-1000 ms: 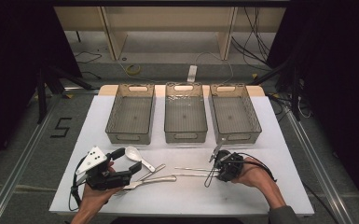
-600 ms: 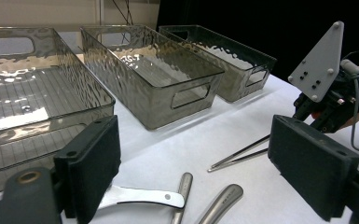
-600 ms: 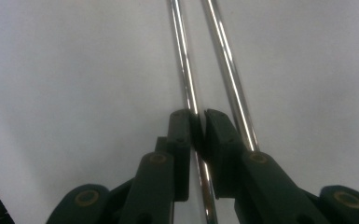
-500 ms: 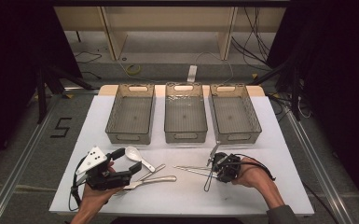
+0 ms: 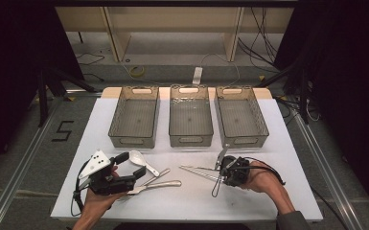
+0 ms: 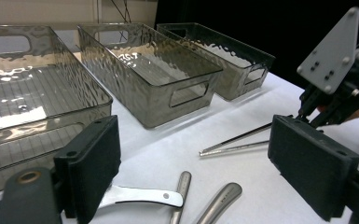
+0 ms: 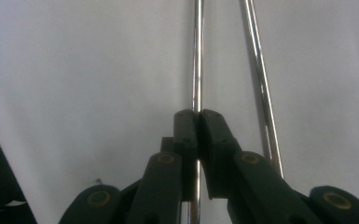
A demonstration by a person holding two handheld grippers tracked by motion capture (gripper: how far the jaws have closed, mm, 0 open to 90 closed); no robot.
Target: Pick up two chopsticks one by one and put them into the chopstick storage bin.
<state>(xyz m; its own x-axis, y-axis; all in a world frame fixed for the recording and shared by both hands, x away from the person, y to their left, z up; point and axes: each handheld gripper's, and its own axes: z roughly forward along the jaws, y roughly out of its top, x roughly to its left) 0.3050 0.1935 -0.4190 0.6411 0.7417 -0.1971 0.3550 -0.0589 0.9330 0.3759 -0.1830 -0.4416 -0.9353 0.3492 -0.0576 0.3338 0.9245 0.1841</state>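
White tabletop (image 5: 278, 143) holds three bins; before the middle bin (image 5: 190, 117), right tongs (image 7: 197, 122) have just pinched shut on one chopstick (image 7: 196, 56). Lift slowly, keeping it level. Left tongs (image 6: 193, 163) stand apart over spoons (image 5: 141, 160).

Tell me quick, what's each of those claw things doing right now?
Left gripper: open, holding nothing, above the spoon handles.
Right gripper: jaws just closed, shut on a thin metal rod.
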